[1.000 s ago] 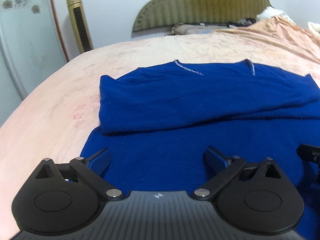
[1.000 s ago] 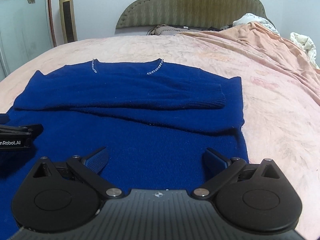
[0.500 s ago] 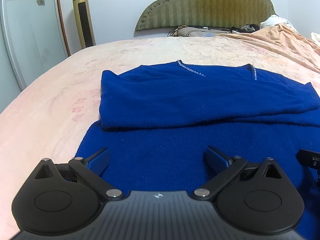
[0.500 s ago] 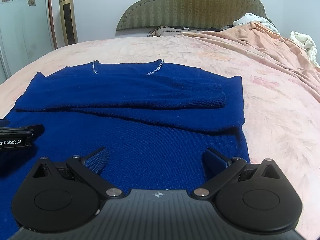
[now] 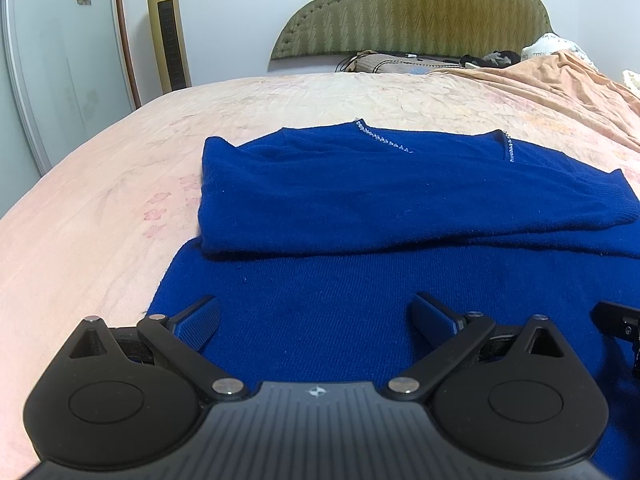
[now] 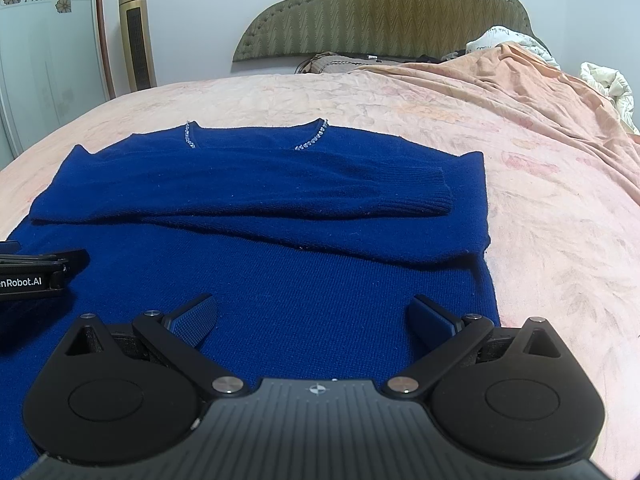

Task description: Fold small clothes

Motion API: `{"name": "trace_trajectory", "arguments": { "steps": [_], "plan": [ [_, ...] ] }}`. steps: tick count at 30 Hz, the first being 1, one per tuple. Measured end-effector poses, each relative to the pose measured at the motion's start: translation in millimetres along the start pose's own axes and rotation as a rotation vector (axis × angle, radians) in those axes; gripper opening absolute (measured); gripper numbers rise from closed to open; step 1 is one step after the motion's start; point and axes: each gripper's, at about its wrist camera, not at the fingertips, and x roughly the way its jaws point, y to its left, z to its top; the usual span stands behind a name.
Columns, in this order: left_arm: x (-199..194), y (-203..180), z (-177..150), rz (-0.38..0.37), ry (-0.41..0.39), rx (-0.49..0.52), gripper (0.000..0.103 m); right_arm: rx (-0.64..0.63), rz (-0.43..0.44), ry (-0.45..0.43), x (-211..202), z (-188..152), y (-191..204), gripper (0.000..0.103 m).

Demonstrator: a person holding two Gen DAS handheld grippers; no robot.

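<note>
A royal-blue knit sweater (image 5: 360, 216) (image 6: 280, 208) lies flat on the bed, its beaded neckline (image 6: 312, 142) toward the headboard and both sleeves folded across the chest. My left gripper (image 5: 316, 316) hovers open over the sweater's lower left part, nothing between its fingers. My right gripper (image 6: 312, 314) stands open over the lower right part, near the hem's right edge. The right gripper's tip (image 5: 616, 320) shows at the left wrist view's right margin, and the left gripper's side (image 6: 36, 272) shows at the right wrist view's left margin.
The bed wears a pink floral sheet (image 5: 100, 208) (image 6: 560, 216). A rumpled peach cover (image 6: 520, 80) and white bedding (image 6: 608, 84) pile at the far right. An olive headboard (image 5: 408, 12), a gold tower fan (image 5: 166, 28) and a wardrobe door (image 5: 60, 60) stand behind.
The left wrist view has levelled out and shifted slightly, so the sweater sits straighter in frame. Both grippers stay open above the lower part of the sweater; the sweater has not moved.
</note>
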Motion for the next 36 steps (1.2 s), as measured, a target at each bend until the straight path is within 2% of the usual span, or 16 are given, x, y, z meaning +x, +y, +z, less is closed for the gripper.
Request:
{"name": "trace_trajectory", "arguments": {
  "steps": [27,36],
  "plan": [
    [0,0,-2,0.0,0.001,-0.013,0.103,0.007,0.004,-0.005,0,1,-1,0.103],
    [-4,-10,-3,0.043,-0.023,0.031,0.103,0.003,-0.001,-0.003,1,1,0,0.103]
  ]
}}
